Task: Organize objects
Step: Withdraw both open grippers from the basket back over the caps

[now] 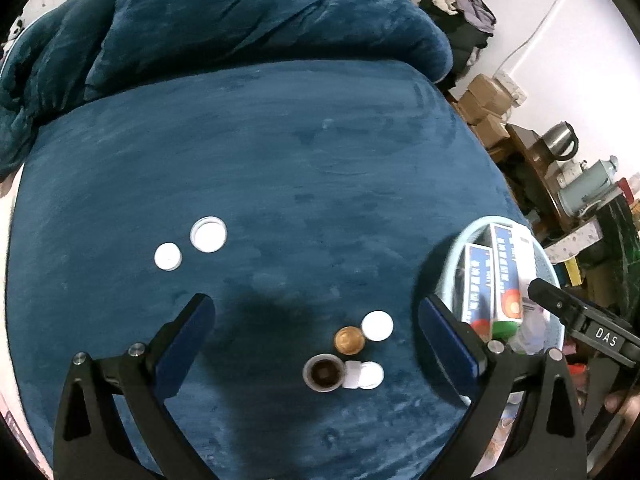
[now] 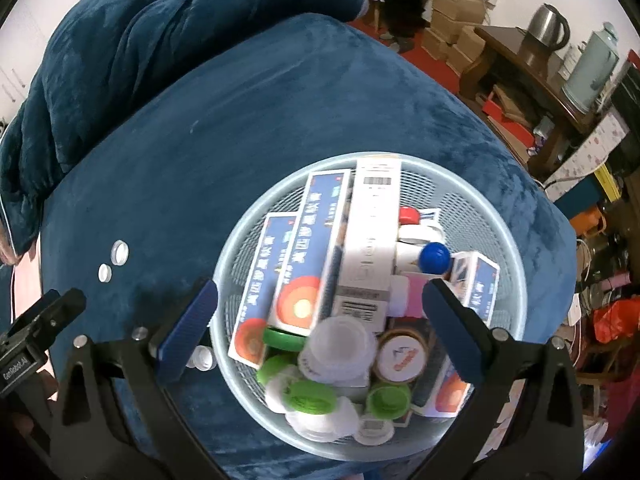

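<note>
A pale blue mesh basket (image 2: 492, 216) sits on a dark blue plush surface (image 1: 280, 160), full of medicine boxes (image 2: 316, 248), bottles and caps. My right gripper (image 2: 320, 304) is open and empty right above it. In the left wrist view my left gripper (image 1: 316, 320) is open and empty above loose items: a gold-capped bottle (image 1: 349, 340), a brown open bottle (image 1: 323, 373), a white cap (image 1: 377, 325) and a small white flip-cap bottle (image 1: 363, 375). Two more white caps (image 1: 208, 234) lie further left. The basket (image 1: 452, 252) stands at the right.
A rumpled blue blanket (image 1: 220, 20) lies at the back of the surface. To the right are cardboard boxes (image 2: 452, 20), a wooden table with a kettle (image 2: 548, 28) and a thermos (image 2: 592, 68). The right gripper's body (image 1: 592, 328) shows beside the basket.
</note>
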Action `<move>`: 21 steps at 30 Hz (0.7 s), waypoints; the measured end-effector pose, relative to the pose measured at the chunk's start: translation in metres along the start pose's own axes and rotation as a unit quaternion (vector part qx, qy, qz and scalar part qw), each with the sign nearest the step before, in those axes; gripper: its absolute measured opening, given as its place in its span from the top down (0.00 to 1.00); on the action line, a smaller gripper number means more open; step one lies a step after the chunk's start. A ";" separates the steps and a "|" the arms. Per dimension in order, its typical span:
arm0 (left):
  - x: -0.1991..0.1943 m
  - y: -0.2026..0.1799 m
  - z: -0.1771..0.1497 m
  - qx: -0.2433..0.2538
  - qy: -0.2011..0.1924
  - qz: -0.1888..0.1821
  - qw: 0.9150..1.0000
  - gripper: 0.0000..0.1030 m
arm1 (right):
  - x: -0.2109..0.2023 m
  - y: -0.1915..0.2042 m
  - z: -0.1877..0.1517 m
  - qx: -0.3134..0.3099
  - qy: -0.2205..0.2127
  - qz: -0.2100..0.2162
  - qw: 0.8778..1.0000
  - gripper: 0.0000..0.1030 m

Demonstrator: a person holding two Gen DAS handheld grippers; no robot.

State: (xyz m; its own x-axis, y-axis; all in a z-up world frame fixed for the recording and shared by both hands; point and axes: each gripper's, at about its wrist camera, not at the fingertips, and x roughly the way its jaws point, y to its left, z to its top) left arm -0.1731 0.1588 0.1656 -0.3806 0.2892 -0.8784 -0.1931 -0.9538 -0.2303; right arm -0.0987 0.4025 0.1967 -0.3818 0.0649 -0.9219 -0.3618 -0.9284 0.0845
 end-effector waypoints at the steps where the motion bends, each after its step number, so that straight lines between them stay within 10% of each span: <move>1: 0.000 0.004 0.000 -0.002 0.001 0.002 1.000 0.01 | 0.001 0.004 -0.001 -0.003 0.001 0.000 1.000 0.00; 21: 0.012 0.111 -0.013 -0.078 0.017 0.058 0.995 0.01 | 0.034 0.110 -0.011 -0.118 0.018 0.021 0.993 0.00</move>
State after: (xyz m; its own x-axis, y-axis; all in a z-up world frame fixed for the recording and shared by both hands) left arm -0.1871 0.0551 0.1238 -0.3600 0.1757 -0.9162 -0.0065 -0.9826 -0.1859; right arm -0.1421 0.2987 0.1704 -0.3606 0.0163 -0.9326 -0.1349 -0.9902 0.0349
